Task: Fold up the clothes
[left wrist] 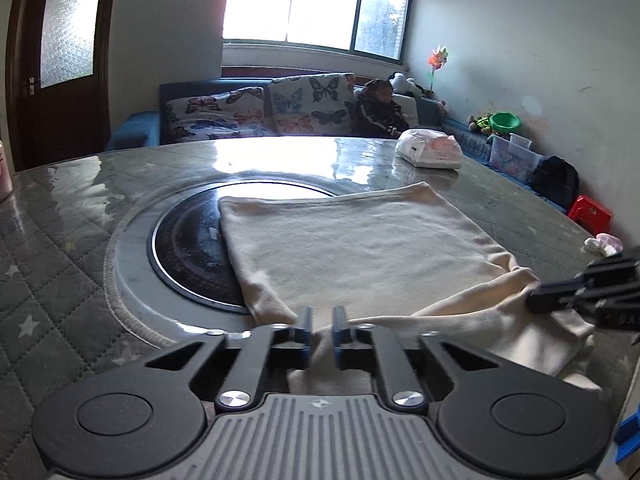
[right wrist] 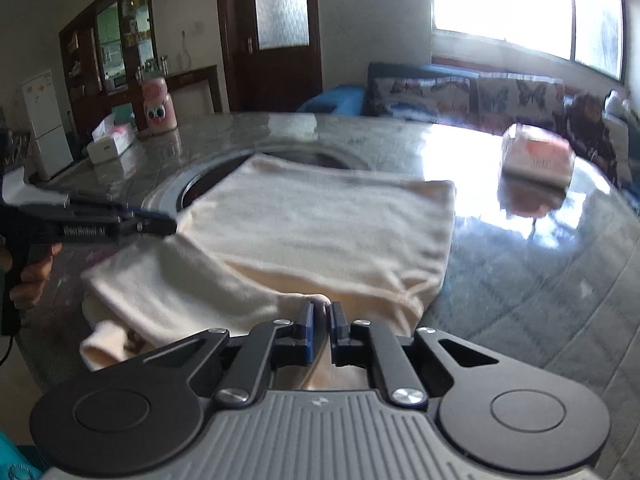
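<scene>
The cream garment [left wrist: 360,248] lies spread on the round glass-topped table [left wrist: 100,200], its far part flat and partly covering the dark round inset [left wrist: 188,248] at the table's middle, its near part bunched and doubled over toward the near edge. The left gripper [left wrist: 320,328] is clamped on the near hem, cloth pinched between its blue pads. The right gripper [right wrist: 325,320] is likewise closed on a small fold of the same near edge, further right; from the left wrist view it shows at the right, biting into the cloth.

The step in hand looks like taking hold of the two near corners before a fold. The next move, by my judgement, calls for lifting both corners together and carrying them away toward the far hem, keeping the two hands level so the fold line stays straight and the loose sleeve [right wrist: 104,344] hanging near the table's edge does not drag.

There is open room beyond the garment's far hem, where the glass is bare. A wrapped tissue pack [left wrist: 430,148] sits far right, apart from the cloth. A pink bottle [right wrist: 160,106] and a white box [right wrist: 108,144] stand at the far left edge, well apart. The near rim is close, so slack cloth could slide off.
</scene>
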`<state>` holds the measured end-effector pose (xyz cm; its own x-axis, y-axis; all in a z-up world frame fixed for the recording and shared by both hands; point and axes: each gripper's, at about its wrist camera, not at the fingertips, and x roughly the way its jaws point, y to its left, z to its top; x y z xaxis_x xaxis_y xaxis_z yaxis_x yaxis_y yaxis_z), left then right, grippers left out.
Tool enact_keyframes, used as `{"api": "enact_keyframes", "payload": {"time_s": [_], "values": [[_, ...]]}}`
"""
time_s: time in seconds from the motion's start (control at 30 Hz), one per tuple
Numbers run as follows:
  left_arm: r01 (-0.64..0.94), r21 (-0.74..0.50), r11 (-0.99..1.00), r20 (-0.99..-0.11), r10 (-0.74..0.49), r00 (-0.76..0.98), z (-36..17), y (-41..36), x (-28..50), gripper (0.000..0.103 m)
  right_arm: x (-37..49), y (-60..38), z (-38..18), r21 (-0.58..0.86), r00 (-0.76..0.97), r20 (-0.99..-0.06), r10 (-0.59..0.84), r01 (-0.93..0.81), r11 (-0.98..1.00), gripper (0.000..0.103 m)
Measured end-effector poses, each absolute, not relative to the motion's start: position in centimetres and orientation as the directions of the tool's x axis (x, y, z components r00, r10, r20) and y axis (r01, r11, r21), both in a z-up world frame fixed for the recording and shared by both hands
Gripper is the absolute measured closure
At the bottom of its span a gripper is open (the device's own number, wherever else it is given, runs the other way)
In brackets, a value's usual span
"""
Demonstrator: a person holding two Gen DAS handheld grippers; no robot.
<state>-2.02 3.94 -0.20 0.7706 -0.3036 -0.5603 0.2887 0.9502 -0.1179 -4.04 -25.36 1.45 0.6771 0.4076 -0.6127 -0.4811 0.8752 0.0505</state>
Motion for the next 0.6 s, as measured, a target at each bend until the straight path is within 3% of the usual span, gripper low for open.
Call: {"api": "enact_keyframes", "payload": {"time_s": [0.13,0.33,0.5,0.6], "values": [[0.257,-0.118,0.959,-0.551,-0.279,0.787,-0.1,4.3,-2.0,0.098,-3.8,-25.2,2.9,0.011,0.719,-0.568,0.4,-0.479,0.878,0.097],[0.223,-0.14,0.965,-0.564,-0.263,0.783,-0.1,4.7,-1.7,0.094,-1.9,-25.8,0.6,0.011,0.705,-0.628,0.329,-0.415,0.91,0.093],[0.251,-0.15,0.956,-0.547,-0.292,0.785,1.1,4.0,-2.7,0.094,-3.6,-25.5,1.8,0.028,0.69,-0.596,0.411,-0.493,0.87,0.092],[0.319,-0.156,0.935,-0.541,-0.351,0.764,1.4,2.7,-3.6,0.082,-4.3,-24.7,1.5,0.033,0.658,-0.608,0.443,-0.537,0.843,0.092]]}}
